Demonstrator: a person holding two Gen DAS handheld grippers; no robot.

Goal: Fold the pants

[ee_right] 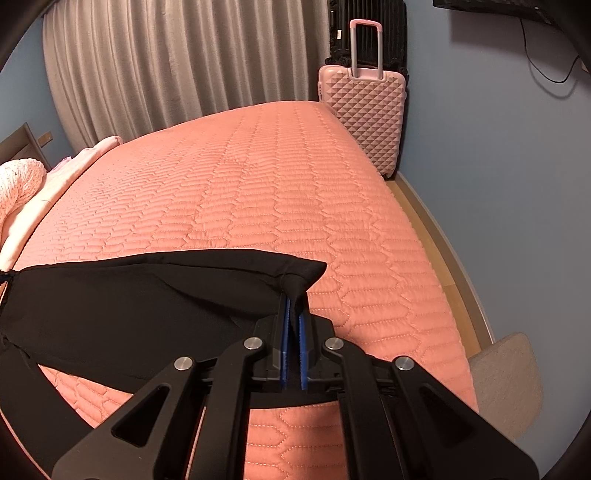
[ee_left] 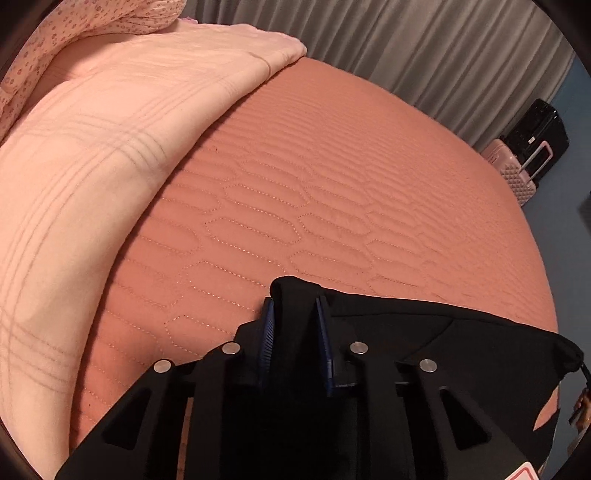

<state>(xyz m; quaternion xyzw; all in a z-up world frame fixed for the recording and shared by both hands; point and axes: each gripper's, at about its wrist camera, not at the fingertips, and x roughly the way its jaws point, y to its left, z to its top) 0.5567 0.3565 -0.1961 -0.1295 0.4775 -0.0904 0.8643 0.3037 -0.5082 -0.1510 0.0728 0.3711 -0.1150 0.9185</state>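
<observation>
left wrist view, from left to right: a pale pink blanket with faint grey plaid lines [ee_left: 92, 177] lies heaped along the left side of the bed, with a floral pink cloth [ee_left: 74, 33] above it at the top left corner. beside it spreads the salmon quilted bedspread with stitched hexagon shapes [ee_left: 295, 206], covering the bed. low in the middle, the left claw [ee_left: 295, 317] is clenched on a bunched corner of the black fabric pants [ee_left: 443, 343], its blue pads pressing the cloth from both sides; the cloth pokes up above the fingertips. the pants stretch away to the right across the bedspread toward the frame's edge, where a drawstring end shows. behind the bed hangs a grey pleated curtain [ee_left: 424, 55], and at the far right stand a pink hard-shell suitcase [ee_left: 517, 177] and a black suitcase [ee_left: 539, 129]. right wrist view, from left to right: the pants [ee_right: 129, 295] lie as a dark band over the near part of the bedspread [ee_right: 258, 192], running in from the left edge. the right claw [ee_right: 294, 306] is clamped tight on the opposite corner of the pants, a small fold of cloth standing above its blue pads. further right are the pink suitcase [ee_right: 365, 110] against the blue wall [ee_right: 498, 147], a strip of light wooden floor [ee_right: 436, 240], and a grey upholstered seat corner [ee_right: 509, 380].
</observation>
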